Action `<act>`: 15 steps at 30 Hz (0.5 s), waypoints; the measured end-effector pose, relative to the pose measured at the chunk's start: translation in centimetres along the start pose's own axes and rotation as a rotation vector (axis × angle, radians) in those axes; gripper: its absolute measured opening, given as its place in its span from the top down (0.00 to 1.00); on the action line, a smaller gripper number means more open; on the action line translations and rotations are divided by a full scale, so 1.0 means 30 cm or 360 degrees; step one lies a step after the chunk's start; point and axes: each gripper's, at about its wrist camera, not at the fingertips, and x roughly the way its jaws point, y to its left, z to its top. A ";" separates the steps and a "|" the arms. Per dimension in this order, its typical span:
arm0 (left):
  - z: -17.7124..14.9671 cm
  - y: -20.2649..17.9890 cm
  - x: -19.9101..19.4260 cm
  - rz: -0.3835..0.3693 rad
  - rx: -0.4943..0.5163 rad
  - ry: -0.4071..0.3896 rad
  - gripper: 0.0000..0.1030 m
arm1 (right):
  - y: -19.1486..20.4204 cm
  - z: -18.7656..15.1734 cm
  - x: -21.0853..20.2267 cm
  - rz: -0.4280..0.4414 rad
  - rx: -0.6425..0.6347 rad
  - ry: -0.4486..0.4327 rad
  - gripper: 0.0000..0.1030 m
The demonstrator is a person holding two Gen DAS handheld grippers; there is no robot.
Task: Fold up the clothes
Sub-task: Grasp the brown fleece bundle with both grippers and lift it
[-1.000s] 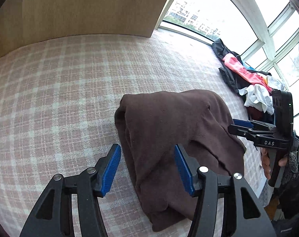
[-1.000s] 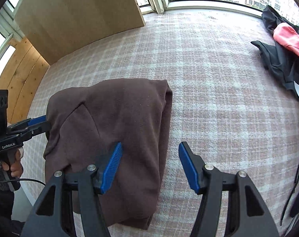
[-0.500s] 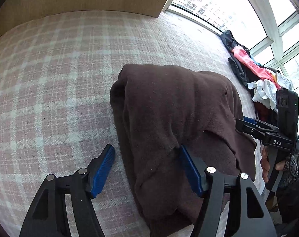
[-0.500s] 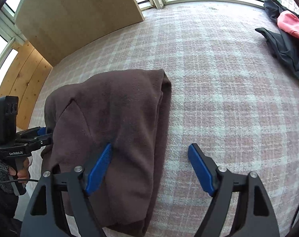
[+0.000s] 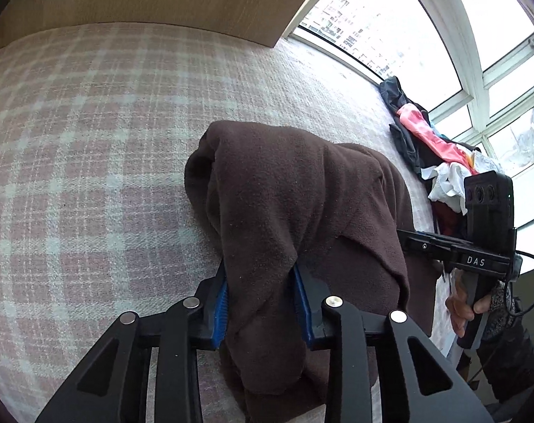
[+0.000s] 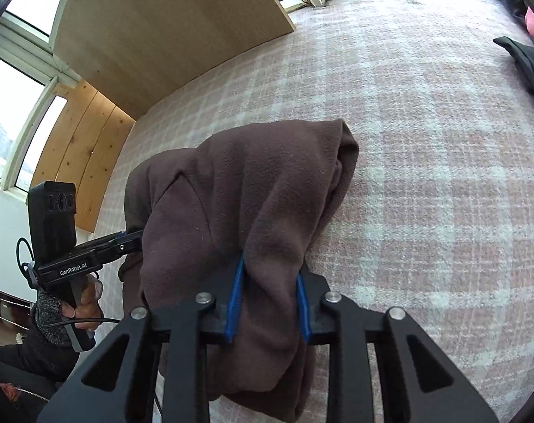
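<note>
A brown fleece garment point(image 5: 302, 211) lies folded on a pink-and-white checked bed cover point(image 5: 90, 141), near the edge where the person stands. The left gripper point(image 5: 261, 303) has its blue-padded fingers point(image 5: 220, 305) closing narrowly on a bunched fold at the near left edge of the garment, with the cloth squeezed between the pads and hanging down past them. The right gripper point(image 6: 268, 305) does the same at the near right edge: its fingers point(image 6: 234, 299) are closing on a thick fold of the same brown fleece, which fills the gap between them. In the left wrist view the right gripper shows from the side at the far edge of the garment, its handle held by a hand point(image 5: 460, 308) in a grey knitted cuff. In the right wrist view the left gripper shows likewise, held by the other hand point(image 6: 85, 308). A pile of clothes point(image 5: 429, 148), black, pink and white, lies on the bed cover by the window point(image 5: 372, 28), well apart from the garment. A wooden panel point(image 6: 168, 28) stands at the far side of the bed.
</note>
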 end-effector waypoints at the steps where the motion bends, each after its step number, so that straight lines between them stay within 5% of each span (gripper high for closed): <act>1: -0.001 0.003 -0.010 -0.0018 -0.0017 -0.0016 0.76 | 0.006 0.002 -0.016 0.0032 0.0023 -0.0024 0.78; 8: 0.013 0.012 -0.101 -0.0097 -0.0043 -0.0116 0.79 | 0.134 0.043 -0.100 0.0074 -0.0076 -0.0112 0.82; 15: 0.073 0.088 -0.274 -0.0051 -0.0025 -0.0262 0.79 | 0.373 0.155 -0.004 0.0096 -0.0233 -0.0092 0.82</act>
